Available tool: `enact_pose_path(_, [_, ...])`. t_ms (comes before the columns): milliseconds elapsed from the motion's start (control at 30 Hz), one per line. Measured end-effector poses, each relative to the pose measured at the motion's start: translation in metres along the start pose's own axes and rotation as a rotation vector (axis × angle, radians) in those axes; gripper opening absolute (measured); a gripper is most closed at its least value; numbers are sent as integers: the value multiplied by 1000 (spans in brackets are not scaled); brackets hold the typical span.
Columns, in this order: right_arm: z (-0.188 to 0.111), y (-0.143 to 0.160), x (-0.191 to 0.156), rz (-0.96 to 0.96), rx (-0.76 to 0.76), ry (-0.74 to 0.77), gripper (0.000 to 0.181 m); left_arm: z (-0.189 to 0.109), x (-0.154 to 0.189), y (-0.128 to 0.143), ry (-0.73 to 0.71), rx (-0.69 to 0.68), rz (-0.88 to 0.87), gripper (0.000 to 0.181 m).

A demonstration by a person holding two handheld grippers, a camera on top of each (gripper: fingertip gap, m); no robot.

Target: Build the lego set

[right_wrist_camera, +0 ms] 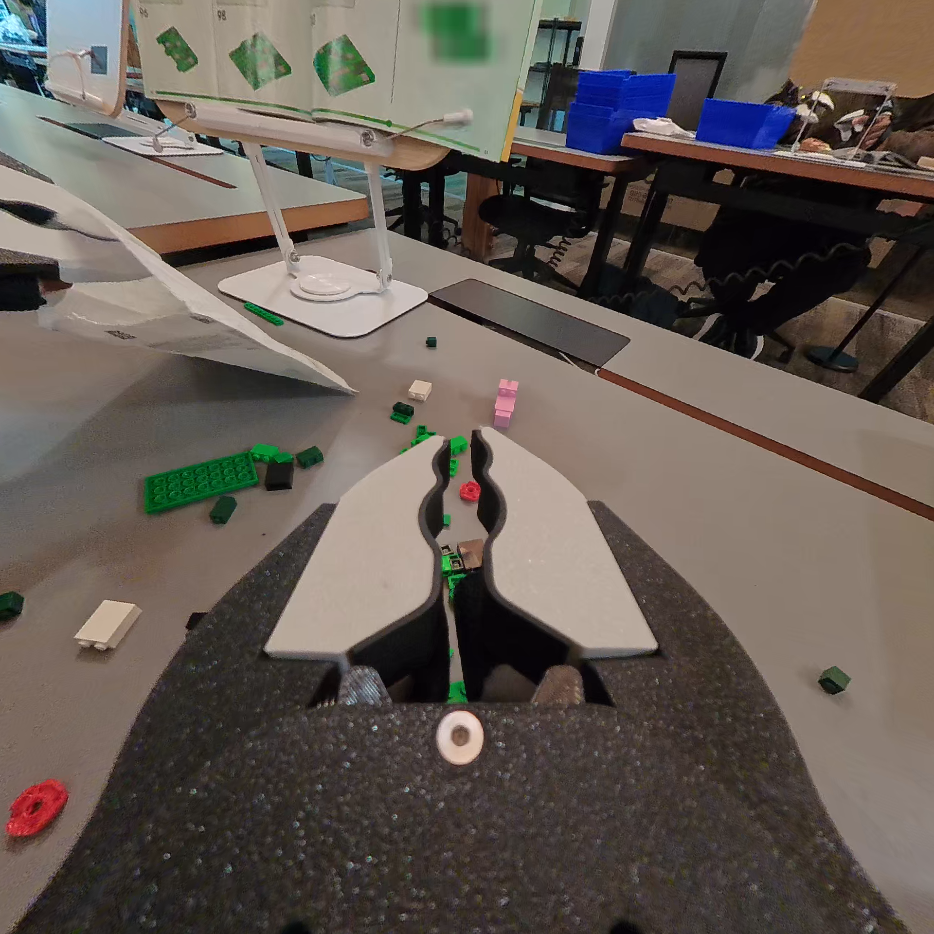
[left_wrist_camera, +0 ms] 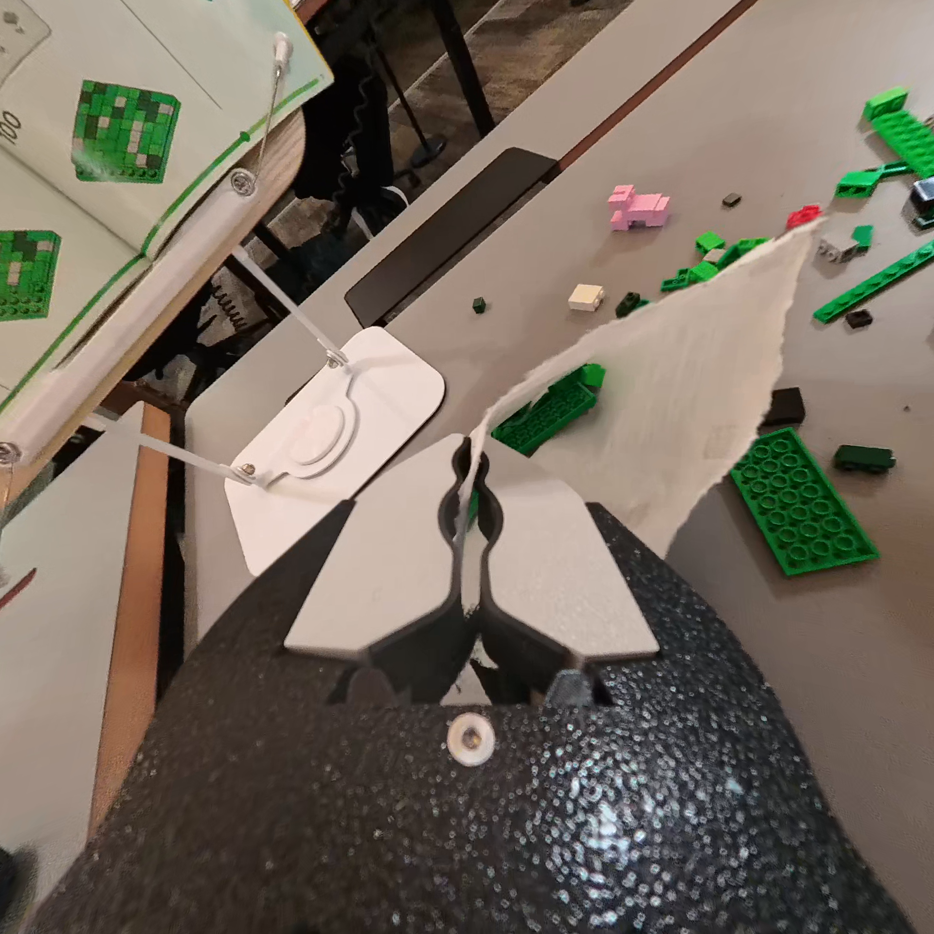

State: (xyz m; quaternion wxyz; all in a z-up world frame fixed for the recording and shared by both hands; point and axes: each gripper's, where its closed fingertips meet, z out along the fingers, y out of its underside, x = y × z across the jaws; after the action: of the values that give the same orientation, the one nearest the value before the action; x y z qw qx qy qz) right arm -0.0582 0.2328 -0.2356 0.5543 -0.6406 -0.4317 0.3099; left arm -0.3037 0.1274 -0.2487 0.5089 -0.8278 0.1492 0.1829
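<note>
1. the left gripper is clamped on a torn white paper bag, pinched at one edge between its closed jaws; the bag hangs lifted above the grey table and looks empty, though i cannot see inside it.
2. the right gripper holds nothing; its jaws stand a narrow gap apart, low over a scatter of small bricks.
3. the loose pieces lie across the middle of the table: a green studded plate to the left, a black brick touching its right end, a pink pig farther off, a red round piece showing between the right jaws.
4. the instruction booklet stands open on a white stand at the far left.
5. judging by looks, the bag is light, limp and tears easily; the bricks are light, stiff and slick; take the flat plate by its long edges, small bricks across their side walls.
</note>
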Motion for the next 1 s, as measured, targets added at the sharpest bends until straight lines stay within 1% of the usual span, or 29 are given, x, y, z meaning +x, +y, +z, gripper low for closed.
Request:
enact_pose_path(133, [2,4,0,1,-16,0,8,0,-3,0,-16,13,1,0])
enact_pose_path(333, [6,7,-6,-27,-36,-5,8,2,-6,1,-99,24,63,0])
enact_pose_path(500, [10,13,-7,-82,-78,10,8,4,1,0,-60,33,46,0])
enact_pose_path(633, [10,14,-10,-88,-100,4,6,5,9,-1,11,38,4,0])
enact_pose_path(767, [11,17,-13,-58,-117,-23,5,4,5,0,1,47,-6,0])
enact_pose_path(900, [9,16,-11,-40,-108,-27,6,6,-2,3,-65,44,35,0])
enact_pose_path(1000, [9,16,-10,-25,-105,-40,7,9,1,5,-46,34,31,0])
